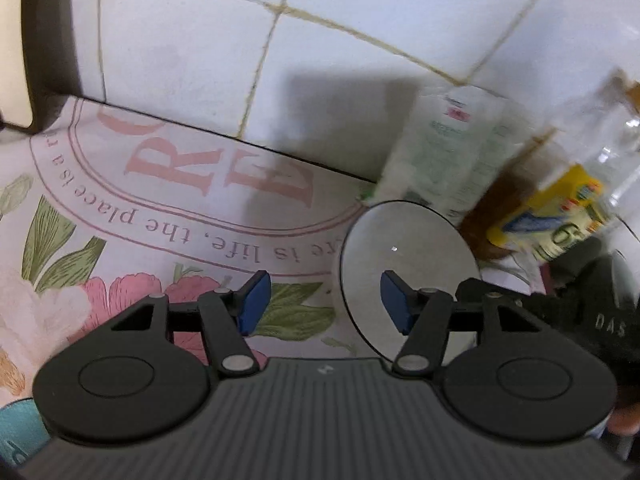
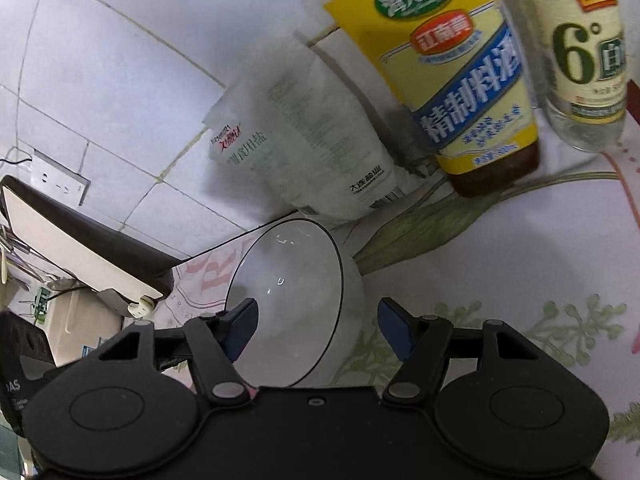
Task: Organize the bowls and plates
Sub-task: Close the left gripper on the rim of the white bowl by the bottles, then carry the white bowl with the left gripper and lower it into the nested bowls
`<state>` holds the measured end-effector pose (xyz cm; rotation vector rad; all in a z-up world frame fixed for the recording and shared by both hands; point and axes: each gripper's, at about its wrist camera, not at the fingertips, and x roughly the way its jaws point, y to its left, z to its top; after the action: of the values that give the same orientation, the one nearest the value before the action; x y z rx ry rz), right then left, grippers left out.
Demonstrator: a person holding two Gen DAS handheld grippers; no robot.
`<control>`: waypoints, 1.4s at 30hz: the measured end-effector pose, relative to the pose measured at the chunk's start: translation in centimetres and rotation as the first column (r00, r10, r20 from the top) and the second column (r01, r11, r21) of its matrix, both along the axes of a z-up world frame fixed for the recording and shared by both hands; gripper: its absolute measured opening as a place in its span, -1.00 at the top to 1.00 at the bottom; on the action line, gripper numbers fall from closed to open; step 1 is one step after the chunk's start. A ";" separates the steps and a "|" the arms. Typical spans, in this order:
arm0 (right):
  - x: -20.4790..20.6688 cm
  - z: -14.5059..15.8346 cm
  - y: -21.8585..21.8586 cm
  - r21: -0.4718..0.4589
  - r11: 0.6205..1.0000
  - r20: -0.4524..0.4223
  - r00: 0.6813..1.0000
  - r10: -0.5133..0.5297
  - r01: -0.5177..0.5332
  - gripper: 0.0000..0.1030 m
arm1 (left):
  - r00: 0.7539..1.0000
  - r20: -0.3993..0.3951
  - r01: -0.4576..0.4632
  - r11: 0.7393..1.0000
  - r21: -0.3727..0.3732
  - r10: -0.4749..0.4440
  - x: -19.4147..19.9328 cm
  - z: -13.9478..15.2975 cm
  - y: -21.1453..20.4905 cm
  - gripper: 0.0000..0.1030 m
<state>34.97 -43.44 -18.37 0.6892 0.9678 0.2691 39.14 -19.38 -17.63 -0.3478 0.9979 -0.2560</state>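
White bowl [image 2: 296, 300] on floral cloth [image 2: 500, 280], partly between blue pads [image 2: 240, 330] of right gripper [image 2: 318, 330], jaws wide, nothing held. At 12 o'clock from bowl, salt bag [image 2: 320, 140]; at 1 o'clock, yellow bottle [image 2: 460, 80]. Left gripper [image 1: 324, 304] wide open, empty, bowl [image 1: 408, 272] behind its right pad.
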 end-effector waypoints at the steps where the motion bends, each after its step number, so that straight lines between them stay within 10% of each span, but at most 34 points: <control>1: 0.2 -0.1 0.1 -0.015 1.000 0.004 1.000 -0.008 0.008 -0.35 | 1.000 -0.014 -0.002 1.000 -0.011 0.002 0.3 -0.2 -0.1 -0.12; 7: 0.8 0.3 1.2 -0.153 0.988 0.057 0.998 0.005 0.004 -0.13 | 0.998 -0.056 0.013 0.999 0.031 -0.011 0.9 -1.6 -1.1 0.31; 12: 1.0 0.2 1.7 -0.221 0.974 0.066 0.996 0.058 -0.043 0.70 | 0.996 -0.052 0.076 0.997 0.029 -0.075 0.6 -1.6 -1.6 0.73; 24: -0.7 1.0 2.1 -0.294 0.956 0.108 0.993 0.055 -0.021 0.74 | 0.997 -0.057 0.049 0.998 -0.029 -0.050 -0.8 0.1 -1.5 0.80; 42: -12.7 12.6 3.0 -0.243 0.968 0.230 0.973 -0.011 0.068 0.72 | 0.989 0.064 0.135 0.991 -0.008 -0.135 -11.7 12.5 -0.1 0.80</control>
<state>22.27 -40.44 -5.73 0.4353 0.7518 0.1820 27.41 -19.52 -5.16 -0.2821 0.9587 -0.3939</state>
